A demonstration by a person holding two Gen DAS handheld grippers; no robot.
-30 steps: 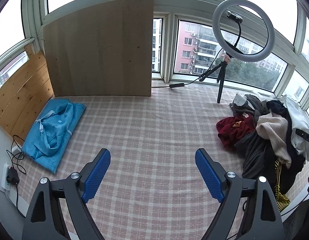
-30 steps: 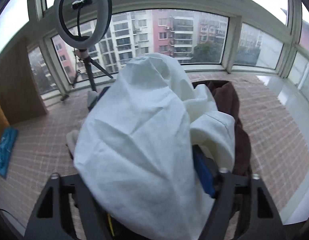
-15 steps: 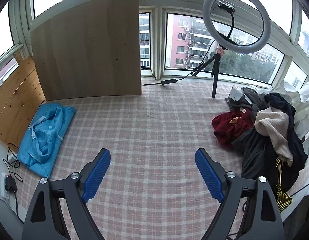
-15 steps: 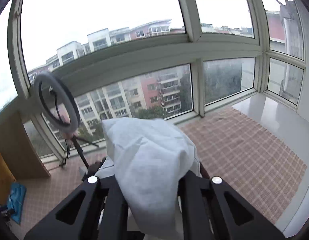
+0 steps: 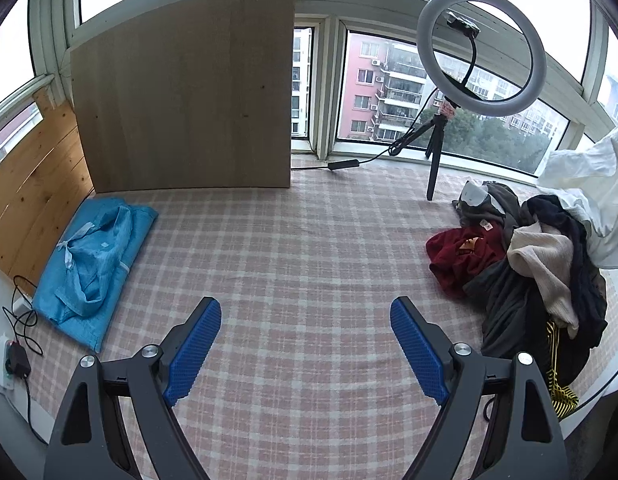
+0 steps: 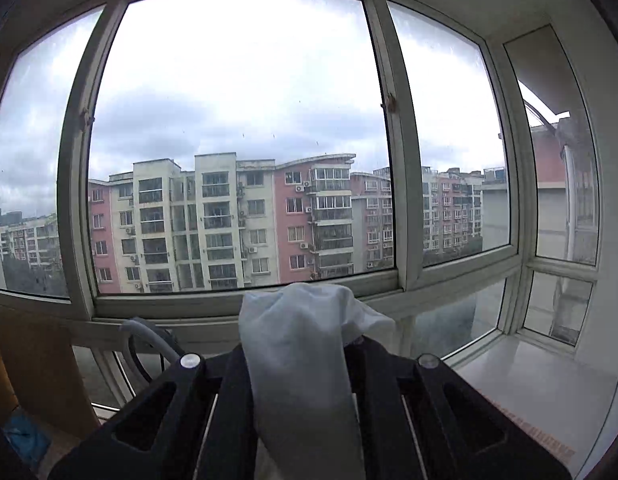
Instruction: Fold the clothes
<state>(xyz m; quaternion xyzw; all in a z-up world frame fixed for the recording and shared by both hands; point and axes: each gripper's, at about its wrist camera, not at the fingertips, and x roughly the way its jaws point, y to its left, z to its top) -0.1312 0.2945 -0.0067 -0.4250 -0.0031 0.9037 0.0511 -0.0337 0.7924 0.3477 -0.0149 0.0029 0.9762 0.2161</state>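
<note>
1. A glazed balcony with a pink plaid mat (image 5: 301, 248) on the floor.
2. Left gripper (image 5: 305, 344): jaws wide apart, empty, above the mat.
3. Right gripper (image 6: 297, 364): jaws clamped on a white garment (image 6: 301, 360), raised toward the window (image 6: 237, 140).
4. Pile of clothes (image 5: 525, 272) lies at the mat's right edge; a blue garment (image 5: 93, 260) lies at its left.

Both views are being lit by flat, overcast daylight coming through the windows (image 6: 237, 140). Shadows on the checked bedspread (image 5: 301, 264) below the glass are being kept soft and faint. The sky above the window sill is being blown out to white in the left view. Straight frames are being bent by fisheye distortion, and corners are being darkened by vignetting.
</note>
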